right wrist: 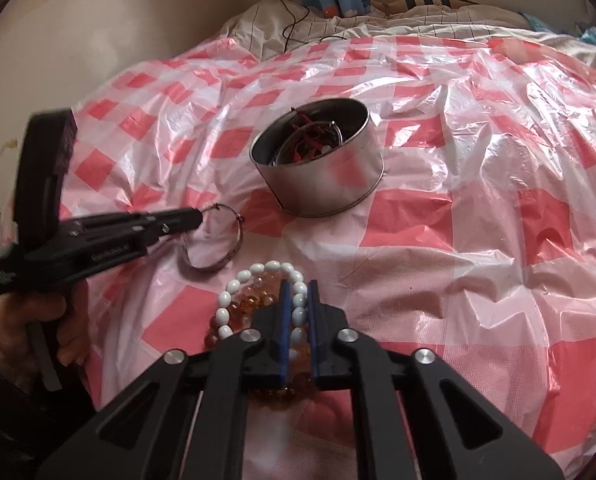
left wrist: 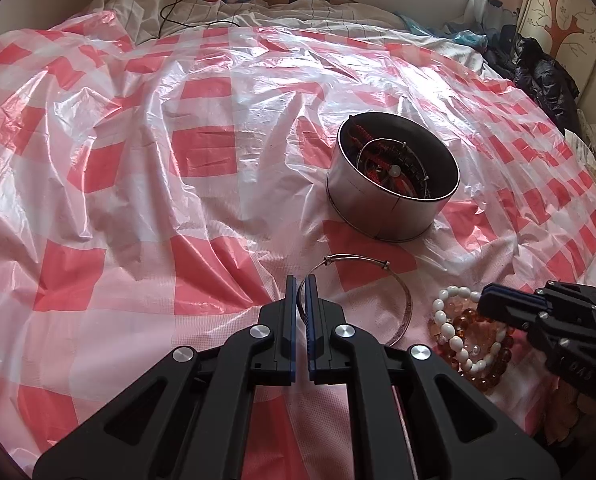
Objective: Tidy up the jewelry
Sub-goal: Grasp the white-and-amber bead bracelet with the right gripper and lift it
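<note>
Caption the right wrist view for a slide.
Right tongs shut on the white bead bracelet; left tongs grip the silver bangle beside the tin.

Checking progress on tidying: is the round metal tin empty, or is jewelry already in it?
Not empty. The tin stands upright and lidless, holding a wire bangle and red cords.

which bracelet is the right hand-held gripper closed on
The white bead bracelet: its beads sit between the right hand-held gripper; the amber beads and silver bangle lie free.
</note>
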Motion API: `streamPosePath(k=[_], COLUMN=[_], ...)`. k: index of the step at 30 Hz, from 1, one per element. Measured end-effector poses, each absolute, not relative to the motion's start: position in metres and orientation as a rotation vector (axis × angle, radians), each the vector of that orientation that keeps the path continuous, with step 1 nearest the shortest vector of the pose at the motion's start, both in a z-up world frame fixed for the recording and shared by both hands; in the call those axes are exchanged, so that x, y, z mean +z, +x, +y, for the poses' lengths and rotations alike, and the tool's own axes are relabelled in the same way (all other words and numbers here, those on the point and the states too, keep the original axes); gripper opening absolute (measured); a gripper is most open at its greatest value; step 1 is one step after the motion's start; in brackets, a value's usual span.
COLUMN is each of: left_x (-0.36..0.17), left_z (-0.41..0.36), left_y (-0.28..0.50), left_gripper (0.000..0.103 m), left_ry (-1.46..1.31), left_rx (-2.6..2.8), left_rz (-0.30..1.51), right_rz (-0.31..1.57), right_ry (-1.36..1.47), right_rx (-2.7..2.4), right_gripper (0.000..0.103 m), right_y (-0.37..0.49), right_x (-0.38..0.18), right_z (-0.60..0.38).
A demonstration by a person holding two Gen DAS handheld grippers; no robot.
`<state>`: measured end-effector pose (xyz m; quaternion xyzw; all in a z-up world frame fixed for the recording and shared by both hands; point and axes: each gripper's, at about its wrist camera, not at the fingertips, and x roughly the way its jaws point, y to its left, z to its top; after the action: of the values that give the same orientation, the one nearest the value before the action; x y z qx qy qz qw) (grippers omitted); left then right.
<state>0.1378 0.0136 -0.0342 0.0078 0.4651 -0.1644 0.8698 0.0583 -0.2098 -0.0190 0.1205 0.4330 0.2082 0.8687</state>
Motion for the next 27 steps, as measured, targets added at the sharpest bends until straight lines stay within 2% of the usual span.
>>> streamPosePath(k=[11,27], left_x=[-0.026,-0.006], left_z=[0.014,0.002], left_y=[0.135,0.131], left_gripper=[0.003,0.003], left_ry=[0.008,-0.003], left_rx=[-0.349,-0.378], left_rz=[0.946,0.889], right_rz=[0.803,0.731], right_ry=[0.681,0.754], right_rx=[0.597,0.610], right_gripper=[0.008,0.008], right_y=[0.061,0.056], right_x=[-0.009,0.000], right_z=[-0.255,-0.269])
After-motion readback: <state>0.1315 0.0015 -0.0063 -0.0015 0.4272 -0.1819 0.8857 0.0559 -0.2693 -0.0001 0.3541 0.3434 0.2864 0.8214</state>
